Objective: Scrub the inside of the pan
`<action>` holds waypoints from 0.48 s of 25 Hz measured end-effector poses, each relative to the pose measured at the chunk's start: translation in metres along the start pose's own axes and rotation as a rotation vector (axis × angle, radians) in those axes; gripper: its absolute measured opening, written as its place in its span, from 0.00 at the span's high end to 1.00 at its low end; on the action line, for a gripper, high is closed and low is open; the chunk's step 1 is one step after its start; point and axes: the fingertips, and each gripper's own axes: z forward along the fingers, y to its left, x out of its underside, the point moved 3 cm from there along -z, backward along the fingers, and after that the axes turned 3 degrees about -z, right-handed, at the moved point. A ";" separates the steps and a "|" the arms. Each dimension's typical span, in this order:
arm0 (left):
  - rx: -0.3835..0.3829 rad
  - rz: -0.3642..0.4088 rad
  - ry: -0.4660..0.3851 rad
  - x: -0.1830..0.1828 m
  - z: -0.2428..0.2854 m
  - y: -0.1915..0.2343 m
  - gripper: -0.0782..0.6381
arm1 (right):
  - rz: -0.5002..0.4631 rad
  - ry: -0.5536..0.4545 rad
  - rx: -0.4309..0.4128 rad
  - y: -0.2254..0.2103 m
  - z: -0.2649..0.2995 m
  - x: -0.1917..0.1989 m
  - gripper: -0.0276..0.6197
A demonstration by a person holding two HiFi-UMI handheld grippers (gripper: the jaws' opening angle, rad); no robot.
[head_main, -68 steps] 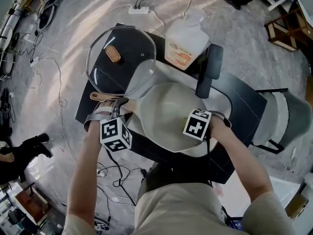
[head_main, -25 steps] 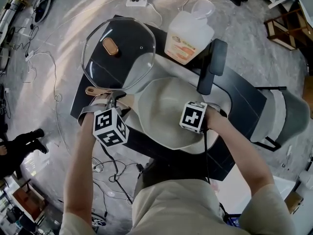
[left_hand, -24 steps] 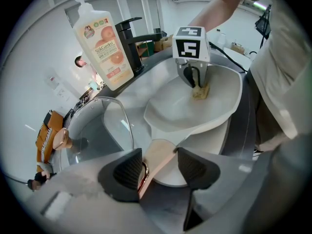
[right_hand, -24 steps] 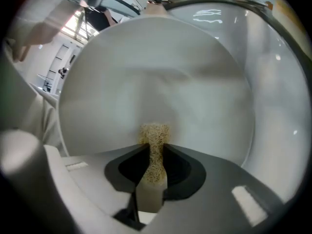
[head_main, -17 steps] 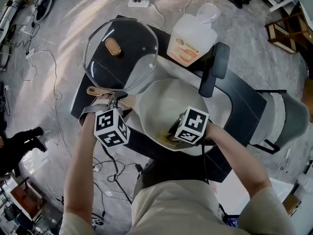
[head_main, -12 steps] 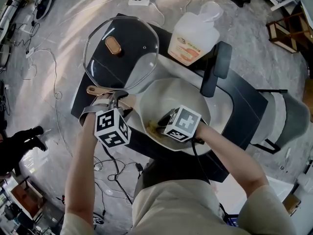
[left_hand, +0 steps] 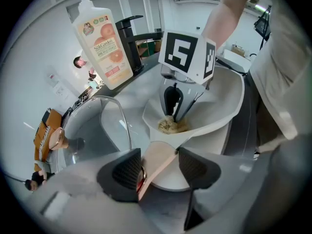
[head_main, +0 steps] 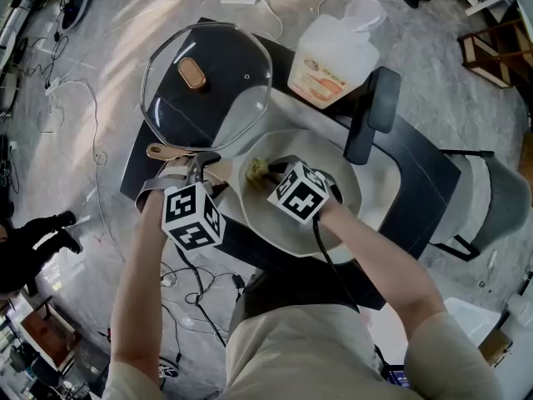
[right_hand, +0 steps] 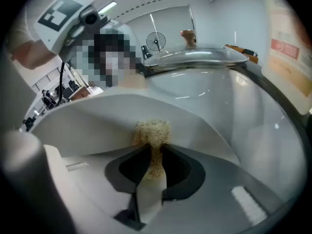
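Observation:
The cream pan [head_main: 337, 215] lies tilted in the basin, and its tan handle [left_hand: 158, 161] points toward me. My left gripper [head_main: 202, 170] is shut on that handle, which shows between the pads [left_hand: 127, 169] in the left gripper view. A tan scrubbing sponge [head_main: 256, 170] is pinched in my right gripper [head_main: 275, 172], which reaches into the pan. The sponge [right_hand: 152, 130] presses against the pan's inner wall [right_hand: 87, 126] on the handle side. From the left gripper view, the right gripper [left_hand: 175, 112] stands over the sponge [left_hand: 171, 126] inside the pan [left_hand: 229, 94].
A glass lid [head_main: 206, 82] with a wooden knob rests on the black counter [head_main: 420, 202] at the far left. An orange-labelled soap bottle [head_main: 337, 52] and a black faucet [head_main: 371, 115] stand behind the pan. A grey chair [head_main: 491, 198] is at the right.
My right gripper has swept the sponge from the pan's right side along the near wall to its left side by the handle. The left gripper has stayed on the handle.

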 end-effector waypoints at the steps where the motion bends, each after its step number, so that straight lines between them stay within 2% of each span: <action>1: 0.001 0.000 -0.001 0.000 0.000 0.000 0.54 | -0.022 0.016 0.045 -0.009 0.002 0.005 0.84; 4: 0.000 -0.004 -0.003 0.000 0.000 0.000 0.54 | -0.110 0.120 0.181 -0.040 0.006 0.033 0.85; 6: 0.000 -0.007 -0.003 0.000 0.000 -0.001 0.54 | -0.167 0.228 0.216 -0.053 0.003 0.056 0.85; 9: 0.002 -0.008 -0.001 0.001 0.001 0.000 0.54 | -0.236 0.404 0.199 -0.053 -0.010 0.087 0.85; 12: 0.002 -0.010 -0.007 0.000 0.001 -0.001 0.54 | -0.222 0.531 0.130 -0.042 -0.028 0.113 0.85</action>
